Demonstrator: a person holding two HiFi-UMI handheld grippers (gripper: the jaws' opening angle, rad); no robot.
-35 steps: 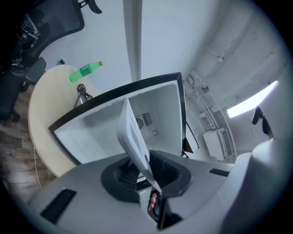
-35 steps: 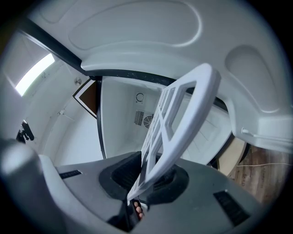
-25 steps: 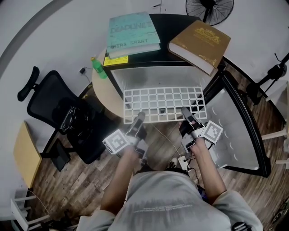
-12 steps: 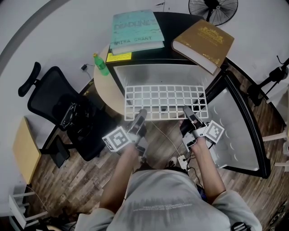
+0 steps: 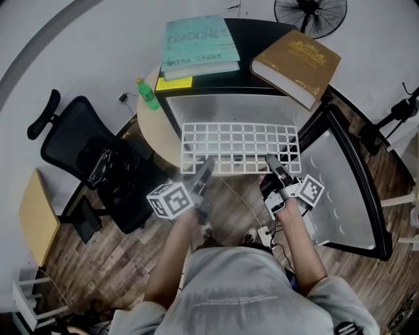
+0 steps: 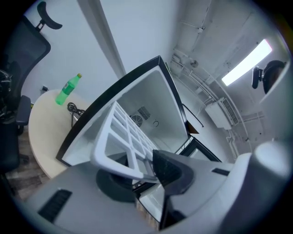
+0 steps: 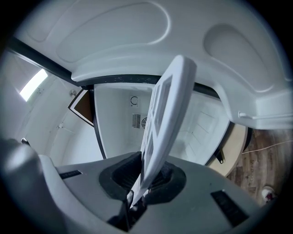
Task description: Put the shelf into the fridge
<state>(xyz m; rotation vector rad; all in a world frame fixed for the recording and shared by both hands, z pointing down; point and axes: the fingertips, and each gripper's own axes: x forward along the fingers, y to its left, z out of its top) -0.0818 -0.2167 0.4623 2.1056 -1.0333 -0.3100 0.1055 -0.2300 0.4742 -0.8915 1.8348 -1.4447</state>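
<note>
Both forearms reached up from 6 o'clock in the head view, held close together and about level, each gripper pointing toward 12 o'clock. The left gripper (image 5: 207,163) sat rolled to one side, its marker cube (image 5: 169,200) turned up toward the camera. Its jaws had just been opening and stood apart, with the near left corner of the shelf (image 5: 239,145) lying loose between the pads. The right gripper (image 5: 270,159) was clamped on the shelf's near edge at about 5 o'clock of the grid (its own view showed the white rail pinched edge-on between the dark pads).

The shelf was a white plastic grid of square cells with a thicker front rail. It lay flat at the mouth of the small fridge (image 5: 196,108), the far part inside the white cavity and the near edge jutting out toward the person. A round vent showed on the cavity's back wall. The fridge door (image 5: 347,196) hung open at 3 o'clock, its white liner facing in.

On the fridge top lay a teal book (image 5: 196,39) at 11 o'clock and a brown book (image 5: 296,57) at 1 o'clock. A green bottle (image 5: 147,96) stood on a round table (image 5: 152,127) at 10 o'clock, with a black office chair (image 5: 78,154) at 9 o'clock and a fan (image 5: 310,12) beyond.
</note>
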